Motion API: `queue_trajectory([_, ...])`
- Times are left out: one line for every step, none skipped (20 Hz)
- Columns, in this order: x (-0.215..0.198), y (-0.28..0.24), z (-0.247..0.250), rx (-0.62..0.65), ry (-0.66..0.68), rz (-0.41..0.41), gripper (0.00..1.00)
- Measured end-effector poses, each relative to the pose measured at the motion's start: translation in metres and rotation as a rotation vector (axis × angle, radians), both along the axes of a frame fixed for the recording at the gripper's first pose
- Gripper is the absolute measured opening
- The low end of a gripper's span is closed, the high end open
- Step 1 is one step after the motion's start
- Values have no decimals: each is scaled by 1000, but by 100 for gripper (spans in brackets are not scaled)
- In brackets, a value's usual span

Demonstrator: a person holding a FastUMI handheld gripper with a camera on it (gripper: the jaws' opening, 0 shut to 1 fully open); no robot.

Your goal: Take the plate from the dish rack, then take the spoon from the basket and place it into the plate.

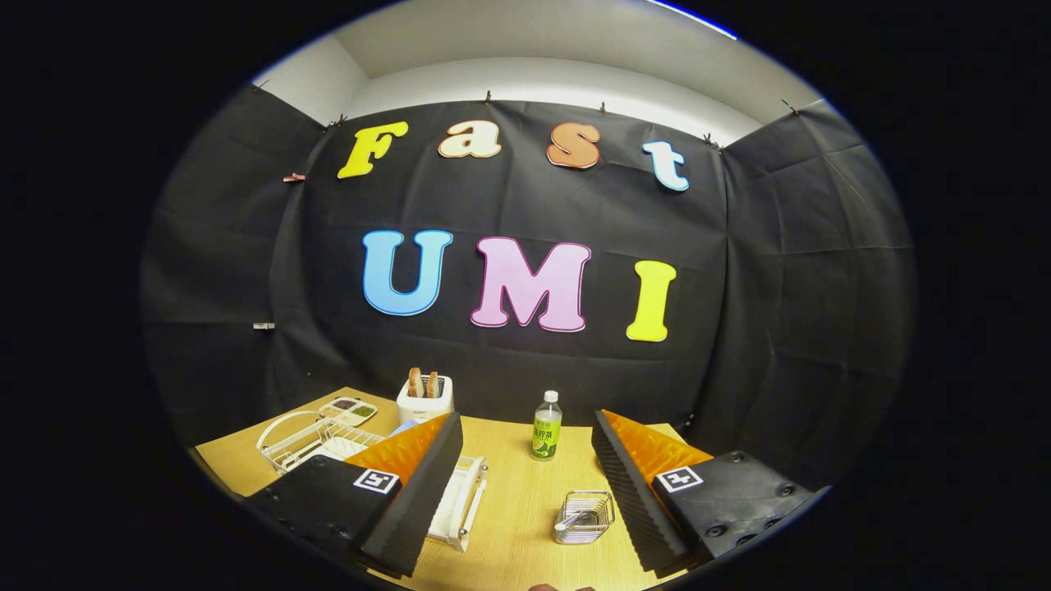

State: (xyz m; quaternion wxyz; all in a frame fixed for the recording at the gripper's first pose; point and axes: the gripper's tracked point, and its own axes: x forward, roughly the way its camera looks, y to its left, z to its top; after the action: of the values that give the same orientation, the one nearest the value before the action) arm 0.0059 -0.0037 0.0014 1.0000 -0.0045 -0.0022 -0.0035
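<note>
A white wire dish rack is sitting at the lower left of the frame on the wooden bench, partly hidden behind the left finger; something pale blue is peeking out of it just above that finger, but whether this is the plate cannot be told. Lower centre, a small wire basket is resting on the bench between the fingers, close to the right one, and the spoon is lying inside it. The gripper is hovering above the bench with its fingers spread wide and holding nothing. Beyond the basket, a green-labelled bottle is standing upright near the middle of the bench. Further left, a white toaster with bread slices in its slots is standing by the black cloth wall, and a small divided tray is lying just beside it.
</note>
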Motion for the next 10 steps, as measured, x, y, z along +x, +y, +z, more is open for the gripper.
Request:
queue_trajectory([1,0,0,2,0,0,97])
queue_trajectory([0,-1,0,6,1,1,97])
queue_trajectory([0,0,-1,8,4,2,97])
queue_trajectory([1,1,-1,9,4,4,97])
queue_trajectory([1,1,-1,7,3,6,97])
queue_trajectory([1,2,-1,3,2,8,97])
queue_trajectory([2,4,-2,-2,4,15,97])
queue_trajectory([3,6,-3,-6,12,23,97])
queue_trajectory([5,10,-4,-9,19,36,97])
queue_trajectory([7,14,-2,-16,23,46,97])
